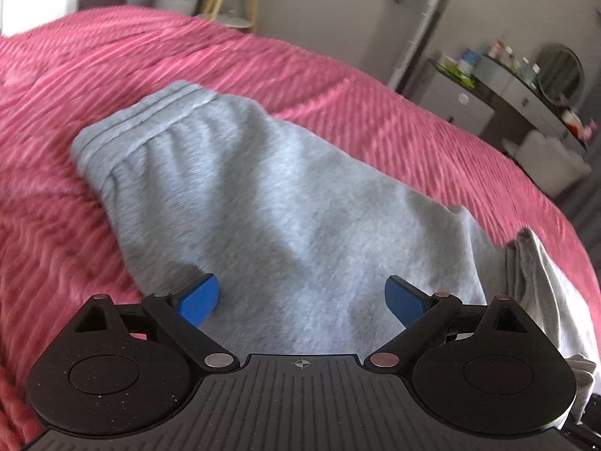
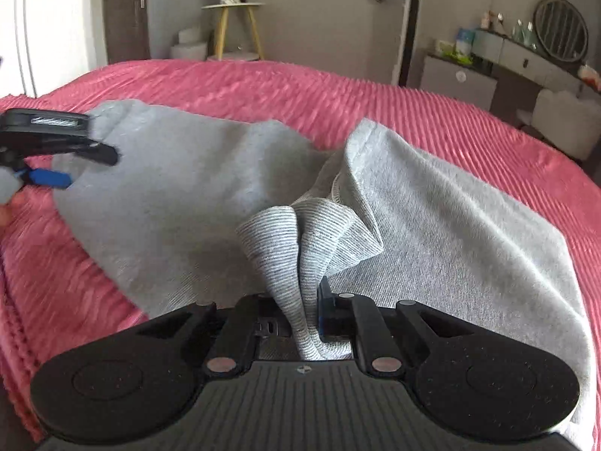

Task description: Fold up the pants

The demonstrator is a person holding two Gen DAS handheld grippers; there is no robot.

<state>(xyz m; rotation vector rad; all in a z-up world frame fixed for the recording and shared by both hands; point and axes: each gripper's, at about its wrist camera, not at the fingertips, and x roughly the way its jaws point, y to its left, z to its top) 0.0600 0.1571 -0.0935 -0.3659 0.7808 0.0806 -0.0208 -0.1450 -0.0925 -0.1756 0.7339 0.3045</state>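
Light grey sweatpants (image 1: 240, 188) lie on the pink bed, waistband (image 1: 139, 116) at the far left end. My left gripper (image 1: 302, 300) is open, its blue pads (image 1: 201, 300) spread just above the grey fabric, holding nothing. In the right wrist view the pants (image 2: 180, 195) spread across the bed, and my right gripper (image 2: 300, 308) is shut on the ribbed cuff end (image 2: 285, 240) of the legs, lifted over the rest. The left gripper (image 2: 56, 165) shows at the left edge over the waistband end.
The pink ribbed bedspread (image 1: 338, 86) covers the bed around the pants. Beyond the bed stand a small wooden stool (image 2: 236, 26), a dresser with bottles and a round mirror (image 2: 559, 30), and a white pouf (image 2: 563, 120).
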